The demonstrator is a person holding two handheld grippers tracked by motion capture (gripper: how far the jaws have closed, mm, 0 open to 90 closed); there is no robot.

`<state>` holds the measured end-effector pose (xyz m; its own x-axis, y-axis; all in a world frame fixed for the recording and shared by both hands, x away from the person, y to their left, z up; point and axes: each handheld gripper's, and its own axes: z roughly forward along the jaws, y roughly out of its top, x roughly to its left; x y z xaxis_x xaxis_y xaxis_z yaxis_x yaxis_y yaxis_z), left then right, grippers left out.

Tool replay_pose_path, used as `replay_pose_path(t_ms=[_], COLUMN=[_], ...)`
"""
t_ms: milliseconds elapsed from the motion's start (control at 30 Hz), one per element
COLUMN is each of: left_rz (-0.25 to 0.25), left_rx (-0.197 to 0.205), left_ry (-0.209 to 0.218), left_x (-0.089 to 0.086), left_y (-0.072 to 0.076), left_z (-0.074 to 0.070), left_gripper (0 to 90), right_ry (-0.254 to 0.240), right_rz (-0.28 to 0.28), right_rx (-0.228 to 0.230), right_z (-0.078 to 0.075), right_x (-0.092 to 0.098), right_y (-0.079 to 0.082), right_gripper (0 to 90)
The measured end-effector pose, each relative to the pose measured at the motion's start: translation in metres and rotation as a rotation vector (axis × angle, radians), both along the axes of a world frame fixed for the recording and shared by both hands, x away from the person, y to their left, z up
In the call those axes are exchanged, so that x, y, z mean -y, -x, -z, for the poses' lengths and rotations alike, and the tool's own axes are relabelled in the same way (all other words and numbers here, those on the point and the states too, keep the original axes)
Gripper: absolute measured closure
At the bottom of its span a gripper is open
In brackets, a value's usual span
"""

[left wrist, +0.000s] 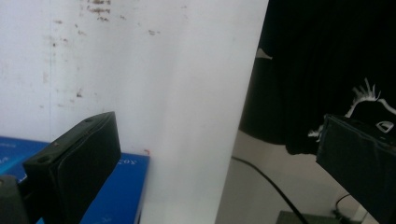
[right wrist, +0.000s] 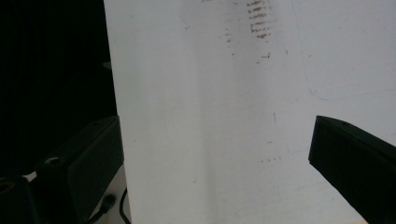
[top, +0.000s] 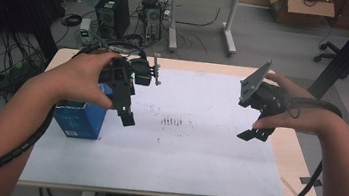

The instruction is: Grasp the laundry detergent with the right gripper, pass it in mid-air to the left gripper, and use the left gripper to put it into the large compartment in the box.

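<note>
With both sets of jaws spread and nothing held, the left gripper [top: 126, 114] hung just above the blue box [top: 81, 117] at the white mat's [top: 196, 151] left edge — the right gripper [top: 256, 133] well apart — so the pick-up looked not yet begun.

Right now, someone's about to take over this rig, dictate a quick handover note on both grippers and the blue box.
Left gripper: open, holding nothing, raised just right of the blue box.
Right gripper: open, holding nothing, raised over the right side of the white mat.
Blue box: upright near the mat's left edge, partly under the left hand; neither gripper touches it.
Done: nothing gripped yet.
Left: probably bring the left gripper onto the box and close.
</note>
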<state>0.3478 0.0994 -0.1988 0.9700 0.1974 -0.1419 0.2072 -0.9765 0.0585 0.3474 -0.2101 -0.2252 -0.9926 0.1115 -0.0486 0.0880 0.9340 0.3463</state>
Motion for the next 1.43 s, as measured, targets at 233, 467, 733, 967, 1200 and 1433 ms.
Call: replay_pose_path(t_ms=[233,467,733,967,1200,1433], left_rz=[0.096,0.13,0.141,0.135,0.13,0.136], left_rx=[0.022,0.026,0.024,0.036,0.048,0.049], left_ry=[-0.006,-0.005,-0.011,-0.022,-0.01,-0.013], left_x=[0.01,0.018,0.02,0.017,0.011,0.013], left_y=[-0.001,-0.005,-0.014,-0.014,-0.011,-0.011], left_z=[0.008,0.013,0.017,0.015,0.009,0.01], left_gripper=[0.2,0.2,0.2,0.2,0.2,0.2], right_ry=[0.074,0.058,0.07,0.069,0.071,0.075], right_rz=[-0.013,0.0,0.009,0.013,0.017,0.021], right_rx=[-0.025,-0.019,-0.036,-0.032,-0.031,-0.033], right_z=[0.008,0.004,0.009,0.012,0.008,0.009], right_x=[-0.007,-0.002,0.001,-0.001,-0.004,-0.005], right_y=[-0.004,-0.008,-0.013,-0.012,-0.008,-0.007], right_gripper=[3.9,3.5,3.5,3.6,3.7,3.6])
